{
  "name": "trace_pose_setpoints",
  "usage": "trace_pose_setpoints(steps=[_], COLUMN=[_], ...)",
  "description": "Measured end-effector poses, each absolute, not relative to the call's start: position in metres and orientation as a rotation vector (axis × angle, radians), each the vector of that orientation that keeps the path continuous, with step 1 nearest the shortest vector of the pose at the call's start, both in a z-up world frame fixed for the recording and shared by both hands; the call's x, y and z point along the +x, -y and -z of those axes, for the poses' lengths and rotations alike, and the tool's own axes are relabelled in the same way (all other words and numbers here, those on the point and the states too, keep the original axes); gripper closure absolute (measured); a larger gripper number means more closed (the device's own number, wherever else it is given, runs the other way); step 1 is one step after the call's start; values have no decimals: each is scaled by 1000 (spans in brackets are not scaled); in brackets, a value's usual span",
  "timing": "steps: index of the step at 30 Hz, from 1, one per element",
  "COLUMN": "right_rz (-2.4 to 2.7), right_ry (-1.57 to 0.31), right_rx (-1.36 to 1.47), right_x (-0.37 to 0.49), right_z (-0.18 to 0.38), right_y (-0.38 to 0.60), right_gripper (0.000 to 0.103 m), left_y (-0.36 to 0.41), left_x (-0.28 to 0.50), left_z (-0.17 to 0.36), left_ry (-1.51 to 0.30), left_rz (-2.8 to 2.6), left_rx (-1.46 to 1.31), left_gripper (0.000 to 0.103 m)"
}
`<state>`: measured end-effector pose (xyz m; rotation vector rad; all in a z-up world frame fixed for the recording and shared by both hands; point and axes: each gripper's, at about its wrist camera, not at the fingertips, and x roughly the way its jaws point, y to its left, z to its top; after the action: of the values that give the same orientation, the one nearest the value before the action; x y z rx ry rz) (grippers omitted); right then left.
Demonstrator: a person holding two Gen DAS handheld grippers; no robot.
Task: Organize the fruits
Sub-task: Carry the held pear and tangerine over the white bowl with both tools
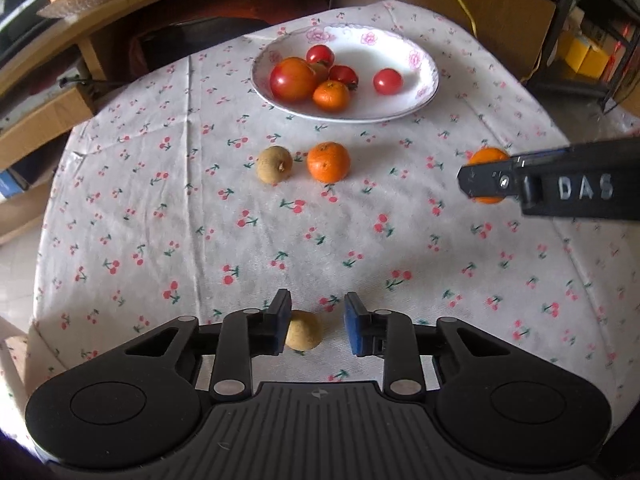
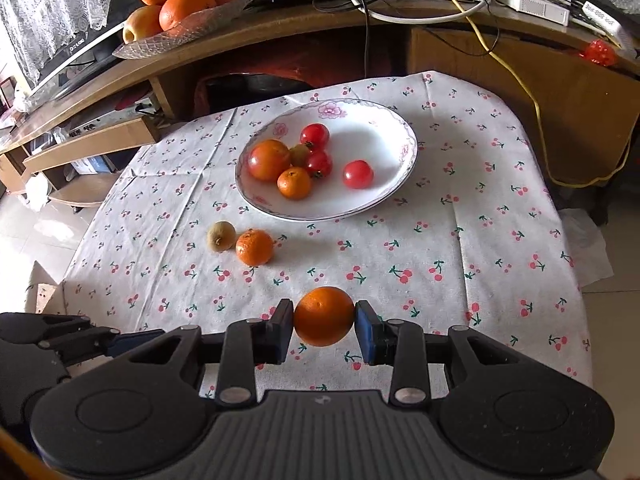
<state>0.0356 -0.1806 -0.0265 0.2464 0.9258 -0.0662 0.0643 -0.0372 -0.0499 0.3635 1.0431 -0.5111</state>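
Note:
My left gripper [image 1: 318, 305] is open low over the cherry-print cloth. A tan longan [image 1: 304, 331] lies between its fingers, close against the left pad and apart from the right one. My right gripper [image 2: 324, 317] is shut on an orange tangerine [image 2: 324, 316], held just above the cloth; the same tangerine [image 1: 488, 157] peeks out behind the right gripper in the left wrist view. A second longan [image 1: 274, 163] and a tangerine [image 1: 328, 161] sit side by side in front of the white flowered plate [image 1: 404, 100]. The plate holds a big tomato [image 1: 293, 79], cherry tomatoes and a small tangerine.
Behind the table runs a curved wooden desk with a glass dish of oranges [image 2: 180, 4] and a tangle of cables [image 2: 500, 52]. A cardboard box [image 1: 500, 12] stands at the back right. The cloth drops off at the table's left and right edges over tiled floor.

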Motion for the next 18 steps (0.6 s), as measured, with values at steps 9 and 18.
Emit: trace_pose_setpoints(steps=[9, 18], right_rz=[45, 42], right_ry=[-929, -917], right_rx=[240, 242], right_x=[37, 35], right_z=[28, 24], right_y=[172, 173], right_gripper=[68, 68], left_y=[23, 26], left_x=[69, 62], left_z=[65, 62], left_ry=[-1112, -1097], left_rz=[478, 493], left_rx=[338, 355], left_gripper=[58, 71])
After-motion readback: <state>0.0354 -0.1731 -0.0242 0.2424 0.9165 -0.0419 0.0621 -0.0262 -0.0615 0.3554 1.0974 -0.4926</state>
